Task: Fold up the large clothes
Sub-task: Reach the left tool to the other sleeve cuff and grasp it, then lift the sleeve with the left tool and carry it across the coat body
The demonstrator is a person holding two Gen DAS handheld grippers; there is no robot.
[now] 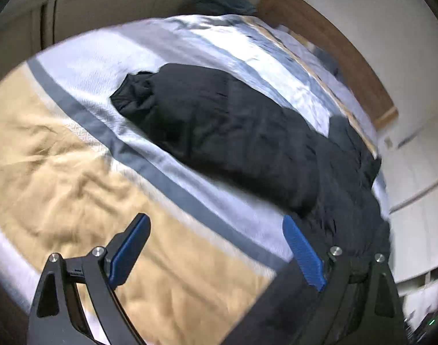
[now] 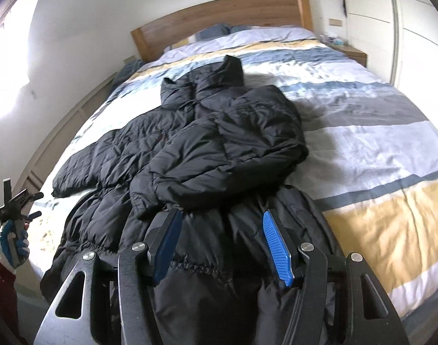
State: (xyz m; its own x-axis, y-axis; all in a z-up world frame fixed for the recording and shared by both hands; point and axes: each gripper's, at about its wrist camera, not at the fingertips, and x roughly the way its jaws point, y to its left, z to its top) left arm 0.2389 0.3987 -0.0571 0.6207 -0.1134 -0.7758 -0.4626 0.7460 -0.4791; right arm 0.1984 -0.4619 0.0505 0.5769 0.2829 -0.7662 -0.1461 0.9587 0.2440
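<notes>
A large black puffer jacket [image 2: 207, 155] lies on the striped bed, collar toward the headboard and hem at the near edge. Its right sleeve is folded across the body; the left sleeve stretches out to the left. My right gripper [image 2: 222, 230] is open and empty, held just above the jacket's hem. In the left wrist view the jacket [image 1: 233, 132] lies ahead and to the right. My left gripper [image 1: 216, 238] is open and empty above the duvet, beside the jacket. The left gripper also shows in the right wrist view [image 2: 17, 204], held in a gloved hand at the bed's left side.
The bed has a striped duvet [image 2: 377, 132] in white, grey, blue and yellow and a wooden headboard [image 2: 219, 14]. A bedside table [image 2: 351, 51] and white wardrobe doors [image 2: 414, 28] stand at the right. A wall runs along the bed's left side.
</notes>
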